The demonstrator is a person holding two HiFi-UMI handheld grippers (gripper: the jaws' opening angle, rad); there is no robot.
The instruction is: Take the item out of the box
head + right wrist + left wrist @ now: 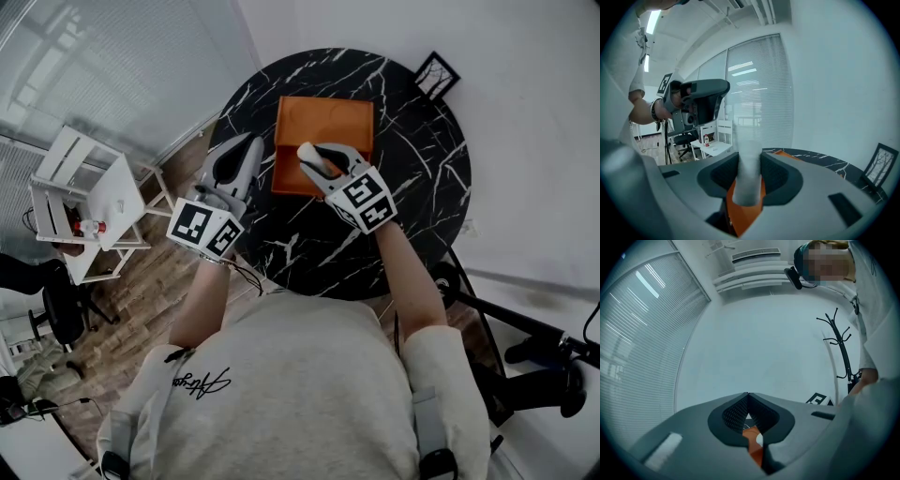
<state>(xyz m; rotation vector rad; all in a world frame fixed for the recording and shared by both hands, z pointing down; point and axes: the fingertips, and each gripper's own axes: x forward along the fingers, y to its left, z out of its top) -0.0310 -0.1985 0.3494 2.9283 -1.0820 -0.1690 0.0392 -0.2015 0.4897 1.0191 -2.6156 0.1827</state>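
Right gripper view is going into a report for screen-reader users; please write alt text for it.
The right gripper is shut on a pale, blurred item, with the orange box showing below it. Behind are the black marble table, a window with blinds, and the left gripper at the left.

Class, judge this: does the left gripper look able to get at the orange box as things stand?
Probably yes: the left gripper sits close beside the left edge of the orange box, nothing between them, though its jaws are shut and would need opening.

White item (748, 171) blurred up close, perhaps a cylinder.
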